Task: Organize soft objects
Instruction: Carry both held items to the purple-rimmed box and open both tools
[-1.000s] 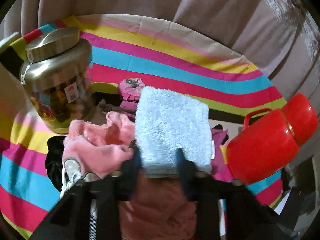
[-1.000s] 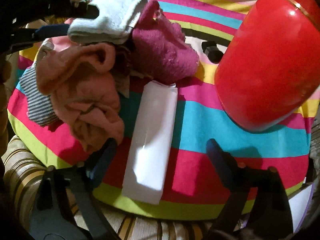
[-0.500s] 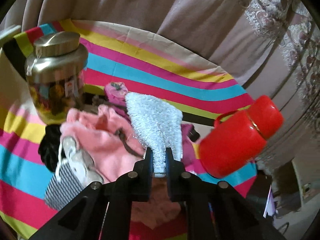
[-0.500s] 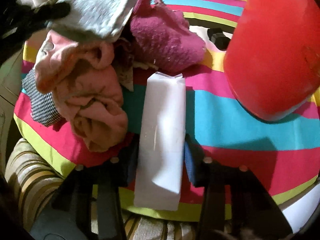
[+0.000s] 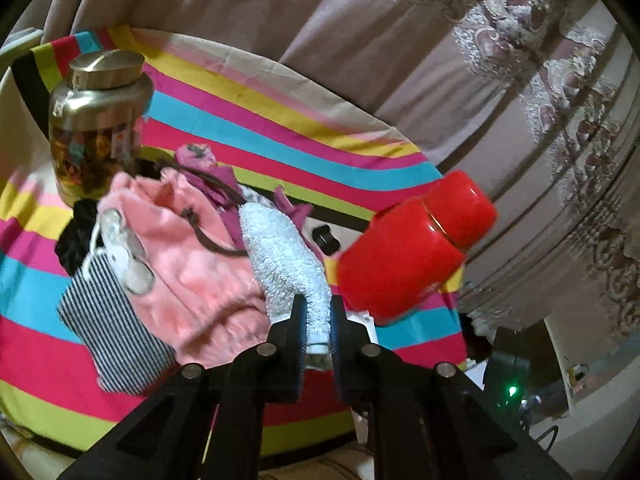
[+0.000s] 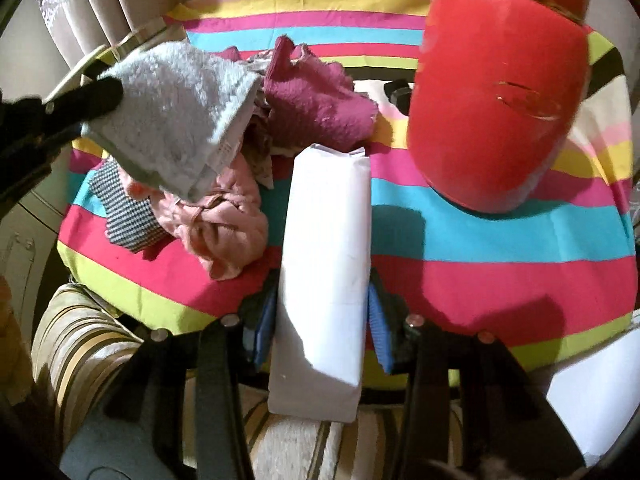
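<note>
My left gripper (image 5: pixel 318 320) is shut on a folded pale blue towel (image 5: pixel 282 256) and holds it above a heap of soft things: a pink fleece garment (image 5: pixel 188 264), a black-and-white striped cloth (image 5: pixel 108 320) and a magenta cloth (image 6: pixel 316 108). The towel also shows in the right wrist view (image 6: pixel 172 116), lifted over the heap. My right gripper (image 6: pixel 322 312) is shut on a white soft pack (image 6: pixel 324 264) that lies on the striped tablecloth (image 6: pixel 500 240).
A big red jar (image 5: pixel 408 256) stands to the right of the heap; it also shows in the right wrist view (image 6: pixel 496 100). A gold-lidded glass jar (image 5: pixel 96 120) stands at the back left. Curtains (image 5: pixel 400 40) hang behind. A striped cushion (image 6: pixel 80 340) lies below the table's edge.
My left gripper closed on the blue towel and lifted it up off the heap. My right gripper moved in and closed on the white pack.
</note>
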Action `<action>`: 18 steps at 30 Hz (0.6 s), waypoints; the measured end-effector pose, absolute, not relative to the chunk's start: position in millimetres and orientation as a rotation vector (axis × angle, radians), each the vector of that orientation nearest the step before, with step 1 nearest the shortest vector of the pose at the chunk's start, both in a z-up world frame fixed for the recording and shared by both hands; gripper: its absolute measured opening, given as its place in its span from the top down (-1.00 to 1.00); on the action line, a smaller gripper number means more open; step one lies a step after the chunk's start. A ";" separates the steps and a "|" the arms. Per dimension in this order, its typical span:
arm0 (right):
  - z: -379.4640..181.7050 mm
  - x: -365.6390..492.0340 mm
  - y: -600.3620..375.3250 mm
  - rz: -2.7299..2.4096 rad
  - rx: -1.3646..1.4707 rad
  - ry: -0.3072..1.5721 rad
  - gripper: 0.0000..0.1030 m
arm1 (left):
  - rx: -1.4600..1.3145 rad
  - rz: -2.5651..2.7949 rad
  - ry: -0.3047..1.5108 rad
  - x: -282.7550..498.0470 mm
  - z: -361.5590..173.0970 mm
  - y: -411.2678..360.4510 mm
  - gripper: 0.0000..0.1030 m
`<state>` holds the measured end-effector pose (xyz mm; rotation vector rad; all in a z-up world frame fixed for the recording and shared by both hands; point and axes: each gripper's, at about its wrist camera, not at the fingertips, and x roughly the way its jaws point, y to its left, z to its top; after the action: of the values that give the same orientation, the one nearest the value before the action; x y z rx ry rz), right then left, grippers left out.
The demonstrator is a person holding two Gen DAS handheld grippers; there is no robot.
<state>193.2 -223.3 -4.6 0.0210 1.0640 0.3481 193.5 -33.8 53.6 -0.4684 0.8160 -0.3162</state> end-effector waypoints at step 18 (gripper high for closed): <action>6.2 157.9 -307.7 0.282 0.187 1.015 0.12 | -0.392 -0.519 0.858 151.0 73.1 -139.1 0.78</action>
<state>157.9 -307.7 6.2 0.1875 1.0153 0.2825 151.0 -139.1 73.1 -0.3918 0.8576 -0.5187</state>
